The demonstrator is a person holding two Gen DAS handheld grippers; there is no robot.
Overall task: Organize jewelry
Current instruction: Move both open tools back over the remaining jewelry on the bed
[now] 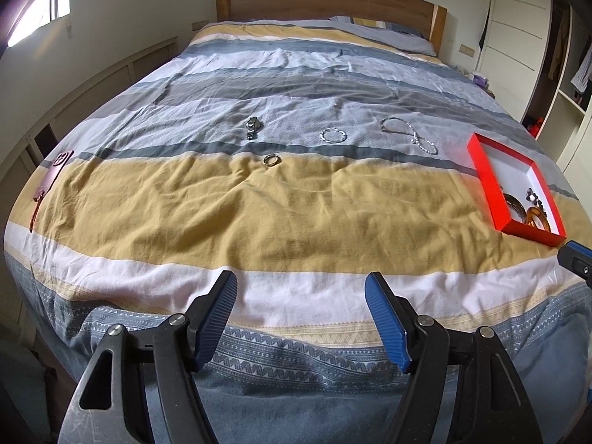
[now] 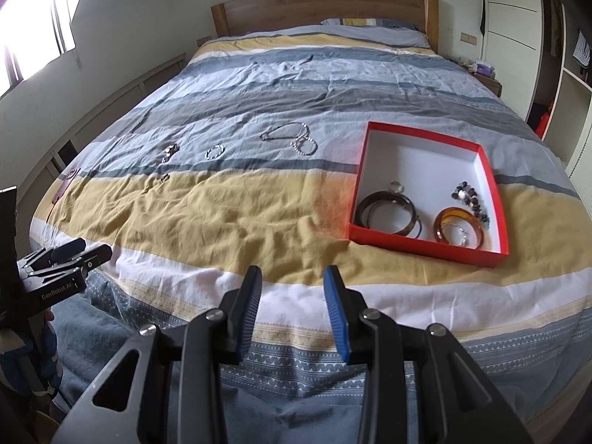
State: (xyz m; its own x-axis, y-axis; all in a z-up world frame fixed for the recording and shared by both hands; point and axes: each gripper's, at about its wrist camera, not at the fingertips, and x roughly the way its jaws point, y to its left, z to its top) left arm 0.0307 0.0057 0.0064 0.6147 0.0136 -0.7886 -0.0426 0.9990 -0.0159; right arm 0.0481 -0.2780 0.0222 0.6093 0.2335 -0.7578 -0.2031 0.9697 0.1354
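Silver ring (image 1: 271,159) at frame centre: lower the empty, spread left hand-held gripper (image 1: 300,301) squarely over it; right hand-held gripper (image 2: 292,288) waits, empty, narrowly parted.

The left gripper (image 1: 300,288) had matte black linkage arms joined by round silver pivot screws, and its two fingers (image 1: 218,314) carried blue ribbed pads. Grey, scuffed metal plates with rounded slot cut-outs flanked the base. The right gripper (image 2: 293,283) was built alike: black arms, silver screw heads, blue ribbed pads on the fingers (image 2: 338,318). Seen from the side in the right wrist view, the left gripper's black body bore white lettering reading "GenRobot.AI".
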